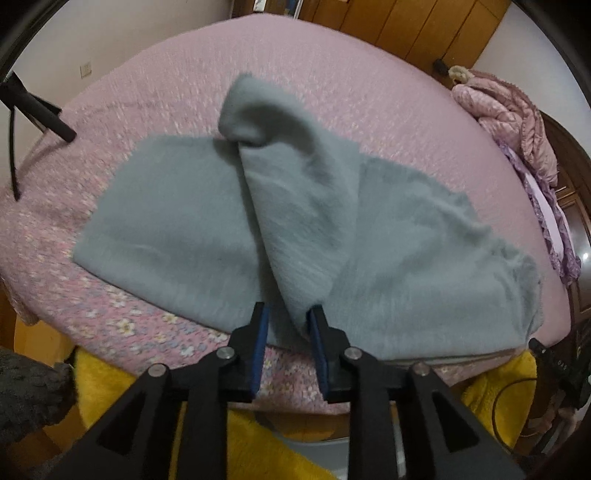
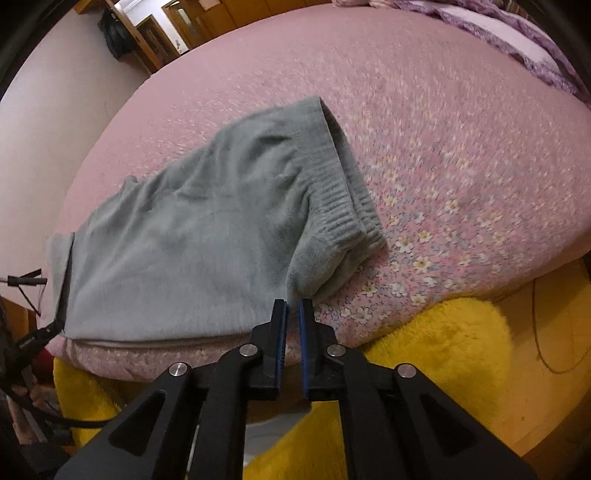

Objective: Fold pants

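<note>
Grey fleece pants (image 1: pixel 207 229) lie on a pink flowered bed (image 1: pixel 295 88). In the left wrist view a pant leg is lifted and drapes down to my left gripper (image 1: pixel 286 314); the cloth tip touches the right finger, and the jaws stand apart. In the right wrist view the pants (image 2: pixel 177 251) show their ribbed waistband (image 2: pixel 343 206) at the right. My right gripper (image 2: pixel 293 308) is nearly closed at the near waist corner, with a narrow gap between the pads; cloth sits just at the tips.
A yellow fluffy rug (image 2: pixel 436 350) lies below the bed's near edge. A pink quilted jacket (image 1: pixel 506 114) and purple bedding (image 2: pixel 517 37) sit at the bed's far right. A black tripod leg (image 1: pixel 40 110) stands at the left. Wooden wardrobes (image 1: pixel 406 22) stand behind.
</note>
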Demonstrator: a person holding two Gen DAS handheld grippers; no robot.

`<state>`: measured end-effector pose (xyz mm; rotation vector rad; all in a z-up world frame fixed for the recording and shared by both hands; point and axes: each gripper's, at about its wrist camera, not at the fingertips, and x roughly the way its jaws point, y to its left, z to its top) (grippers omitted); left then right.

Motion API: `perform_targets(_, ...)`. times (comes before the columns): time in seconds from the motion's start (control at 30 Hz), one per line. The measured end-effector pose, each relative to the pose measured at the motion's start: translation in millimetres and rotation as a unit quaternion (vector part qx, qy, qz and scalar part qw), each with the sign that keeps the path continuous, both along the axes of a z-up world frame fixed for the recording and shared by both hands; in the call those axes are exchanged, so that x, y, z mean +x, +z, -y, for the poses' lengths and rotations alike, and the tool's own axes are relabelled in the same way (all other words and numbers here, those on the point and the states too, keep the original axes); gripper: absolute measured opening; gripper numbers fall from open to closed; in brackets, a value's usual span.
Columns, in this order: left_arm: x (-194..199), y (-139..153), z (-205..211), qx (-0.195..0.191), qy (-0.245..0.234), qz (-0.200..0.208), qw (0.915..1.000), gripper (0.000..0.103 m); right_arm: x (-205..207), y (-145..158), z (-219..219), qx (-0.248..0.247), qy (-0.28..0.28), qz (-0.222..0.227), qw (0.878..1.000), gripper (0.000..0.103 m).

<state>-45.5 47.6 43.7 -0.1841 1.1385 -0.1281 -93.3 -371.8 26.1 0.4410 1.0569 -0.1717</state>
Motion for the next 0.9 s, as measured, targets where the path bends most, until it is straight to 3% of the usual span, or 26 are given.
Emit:
perform_targets(0.1, -6.1, 16.5, -0.8, 0.007, 0.000, 0.021, 0.9997, 0.035, -4.5, 25.7, -6.7, -0.035, 0.012, 0.016, 0.999, 0.010)
perform_targets(0.27, -1.6, 45.7, 5.2, 0.010, 0.002, 0.053, 0.9985, 0.035, 6.1, 62.2, -23.6, -0.053, 0.034, 0.057, 0.996, 0.014)
perform_targets(0.4, 15.6, 53.4, 20.1, 0.026, -0.010, 0.064, 0.9976, 0.041, 26.2, 60.0, -32.8, -0.065, 0.055, 0.071, 0.994, 0.018)
perform_targets(0.63, 60.4, 39.7, 45.7, 0.035, -0.005, 0.050, 0.9981, 0.044, 47.4, 47.6, -49.5, -0.077, 0.086, 0.073, 0.991, 0.018)
perform_targets(0.9, 103.5, 9.1, 74.1, 0.089, -0.024, 0.040, 0.9950, 0.045, 50.2, 49.2, -50.1, -0.084, 0.090, 0.074, 0.990, 0.019)
